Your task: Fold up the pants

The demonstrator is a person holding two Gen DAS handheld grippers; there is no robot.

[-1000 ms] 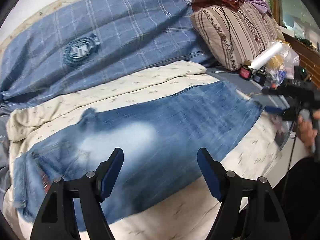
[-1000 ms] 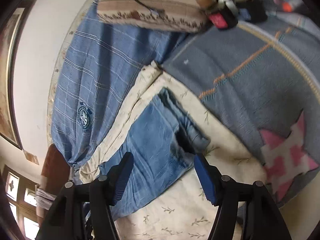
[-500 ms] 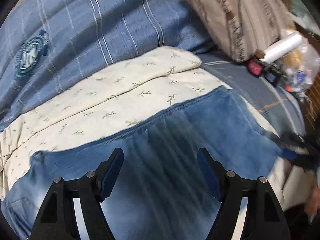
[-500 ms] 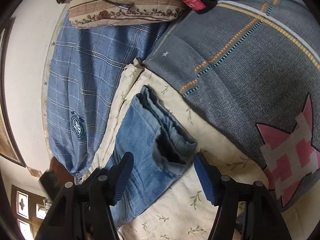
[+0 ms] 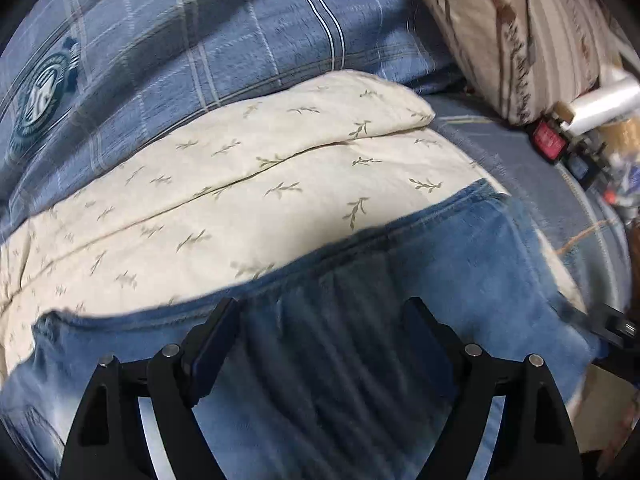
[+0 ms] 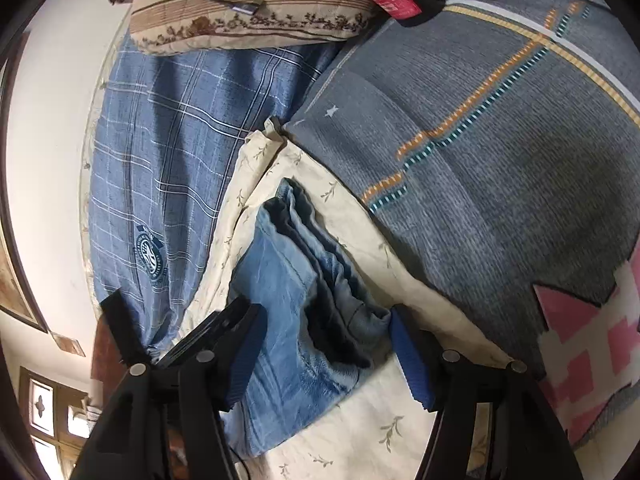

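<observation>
**Both grippers spread over the blue jeans on the bed**

Left wrist view looks steeply down on the blue jeans (image 5: 460,280), which lie flat across a cream leaf-print quilt (image 5: 240,184). The left gripper (image 5: 324,320) hangs over the denim with its jaws wide; they have just been opening further, and the cloth lies below the gap without either pad pressing on it. Ahead of the fingers the long edge of the jeans runs across the frame, with the quilt beyond it and a blue plaid blanket (image 5: 200,40) with a round crest further ahead. To the upper right of the gripper sits a striped pillow (image 5: 520,32), and beside it a white roll (image 5: 604,100) and a red-labelled item (image 5: 550,140) among blurred clutter. No container can be made out in either view.

Right wrist view shows what the other does not: the open end of the jeans (image 6: 304,280), its layers stacked and gaping dark, directly ahead of the right gripper (image 6: 324,344). Its blue pads stand apart on either side of that end; the right pad looks close to the cloth edge, but whether it touches cannot be told, and nothing is clamped. Right of the gripper spreads a grey woven blanket (image 6: 500,140) with orange and teal stitching and a pink patch. Part of the left gripper shows at the lower left.
</observation>
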